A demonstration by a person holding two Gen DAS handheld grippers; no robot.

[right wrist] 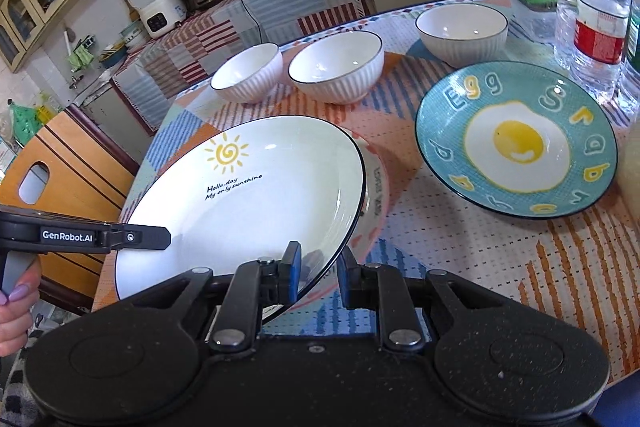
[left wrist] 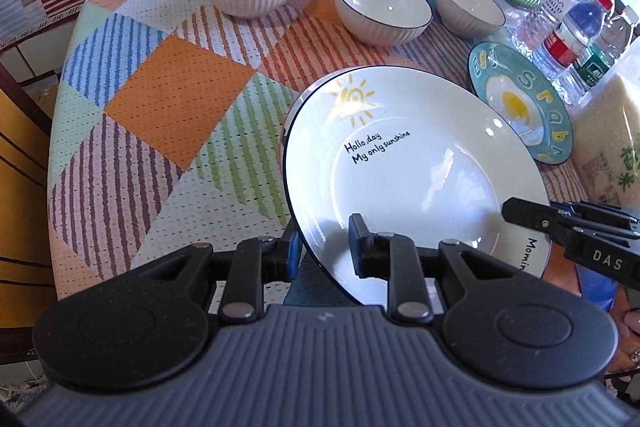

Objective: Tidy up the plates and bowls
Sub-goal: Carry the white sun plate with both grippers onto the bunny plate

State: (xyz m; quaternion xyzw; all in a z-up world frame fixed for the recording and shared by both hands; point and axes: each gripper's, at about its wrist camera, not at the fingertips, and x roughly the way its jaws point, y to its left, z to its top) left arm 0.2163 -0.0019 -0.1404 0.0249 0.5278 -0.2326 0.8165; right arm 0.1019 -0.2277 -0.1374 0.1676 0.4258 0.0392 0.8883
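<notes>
The white plate (left wrist: 400, 167) – "Hollo,day My only sunshine" – hangs tilted over another plate (right wrist: 376, 183) on the patterned tablecloth (left wrist: 160, 107), left gripper (left wrist: 322, 251) and right gripper (right wrist: 318, 269) both pinching its rim; "Egg" plate (right wrist: 516, 143) just beside.

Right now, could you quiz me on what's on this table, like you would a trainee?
1. True or false: both the left gripper and the right gripper pinch the rim of the white sun plate.
2. How many white ribbed bowls stand at the far side of the table? A) two B) three C) four
3. Fill in: the blue plate lying flat beside the water bottles shows a fried ____.

Key
1. True; one gripper holds each side, and the plate is tilted above another dish.
2. B; bowls and.
3. Egg.
</notes>
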